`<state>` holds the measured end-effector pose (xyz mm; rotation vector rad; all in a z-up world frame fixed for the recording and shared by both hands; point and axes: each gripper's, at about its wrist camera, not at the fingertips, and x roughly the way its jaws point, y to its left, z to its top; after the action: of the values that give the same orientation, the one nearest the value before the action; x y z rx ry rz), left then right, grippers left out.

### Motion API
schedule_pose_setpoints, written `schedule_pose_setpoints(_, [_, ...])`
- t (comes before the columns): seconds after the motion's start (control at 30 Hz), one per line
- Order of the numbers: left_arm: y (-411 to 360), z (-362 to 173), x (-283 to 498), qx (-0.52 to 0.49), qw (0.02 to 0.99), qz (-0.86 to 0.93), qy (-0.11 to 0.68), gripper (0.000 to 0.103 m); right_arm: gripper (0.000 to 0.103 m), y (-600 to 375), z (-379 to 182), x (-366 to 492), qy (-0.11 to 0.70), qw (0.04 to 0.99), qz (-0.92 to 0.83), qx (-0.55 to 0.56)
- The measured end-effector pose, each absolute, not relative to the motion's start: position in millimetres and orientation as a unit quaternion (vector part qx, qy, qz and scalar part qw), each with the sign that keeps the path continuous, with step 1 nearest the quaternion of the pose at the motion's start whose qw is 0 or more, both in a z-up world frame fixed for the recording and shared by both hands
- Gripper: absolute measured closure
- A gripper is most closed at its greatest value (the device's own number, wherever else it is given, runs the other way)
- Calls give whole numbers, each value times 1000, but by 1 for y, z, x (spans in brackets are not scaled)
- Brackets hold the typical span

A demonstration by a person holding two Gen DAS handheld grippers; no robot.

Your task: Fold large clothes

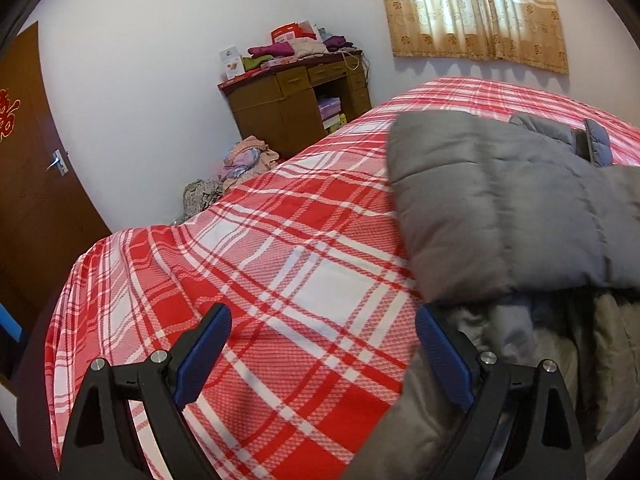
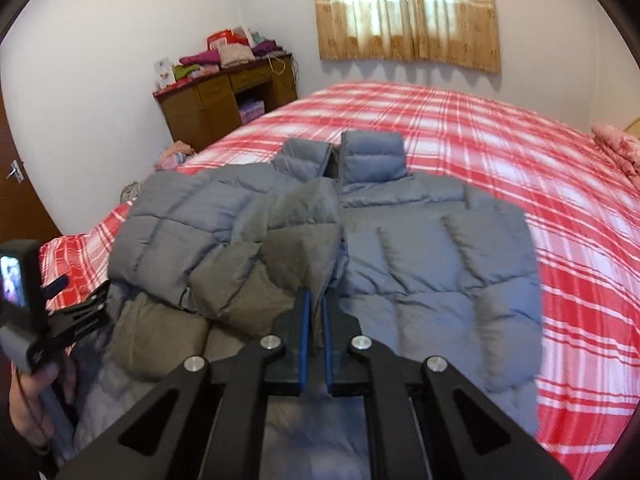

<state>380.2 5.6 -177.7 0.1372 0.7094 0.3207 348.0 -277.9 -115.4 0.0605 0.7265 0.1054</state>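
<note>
A grey quilted puffer jacket [image 2: 420, 264] lies on the red plaid bed [image 2: 520, 160], collar toward the far side. Its left sleeve [image 2: 256, 248] is folded in over the body. My right gripper [image 2: 315, 300] is shut on the sleeve's cuff edge over the jacket's middle. In the left wrist view the jacket [image 1: 500, 208] fills the right side. My left gripper [image 1: 320, 320] is open and empty above the bedspread, its right finger [image 1: 440, 356] beside the jacket's left edge. The left gripper also shows at the left edge of the right wrist view [image 2: 76, 312].
A brown desk [image 1: 296, 108] piled with folded clothes stands against the far wall. Clothes lie heaped on the floor [image 1: 244, 160] beside the bed. A brown door [image 1: 32, 184] is at left. A curtained window [image 2: 408, 12] is behind the bed. A pink quilt [image 2: 616, 148] lies at far right.
</note>
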Motion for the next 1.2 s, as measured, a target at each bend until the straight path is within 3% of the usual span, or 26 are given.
schedule_pose_setpoints(0.27, [10, -181, 379, 89, 917, 162, 354, 10, 96, -317, -148, 329, 382, 924, -22, 18])
schedule_pose_setpoints(0.37, [9, -175, 377, 85, 919, 151, 354, 10, 89, -325, -159, 327, 399, 916, -22, 23])
schedule_pose_setpoints(0.43, [7, -165, 377, 83, 921, 143, 353, 10, 81, -328, -155, 324, 404, 914, -21, 26])
schedule_pose_setpoints(0.5, [3, -148, 377, 76, 928, 134, 339, 10, 57, -334, -148, 318, 404, 914, -26, 34])
schedule_pose_setpoints(0.53, [0, -135, 378, 70, 934, 125, 327, 10, 56, -340, -143, 314, 400, 915, -33, 36])
schedule_pose_setpoints(0.67, [-22, -107, 390, 56, 948, 89, 301, 10, 57, -349, -116, 310, 371, 925, -60, 51])
schedule_pose_setpoints(0.77, [-47, -104, 401, 59, 954, 72, 284, 10, 69, -342, -104, 321, 355, 931, -47, 65])
schedule_pose_setpoints(0.83, [-68, -110, 408, 63, 957, 48, 280, 10, 70, -329, -104, 337, 347, 935, -32, 61])
schedule_pose_setpoints(1.2, [-109, -174, 437, 114, 932, 50, 340, 9, 70, -304, -169, 383, 381, 923, -25, 50])
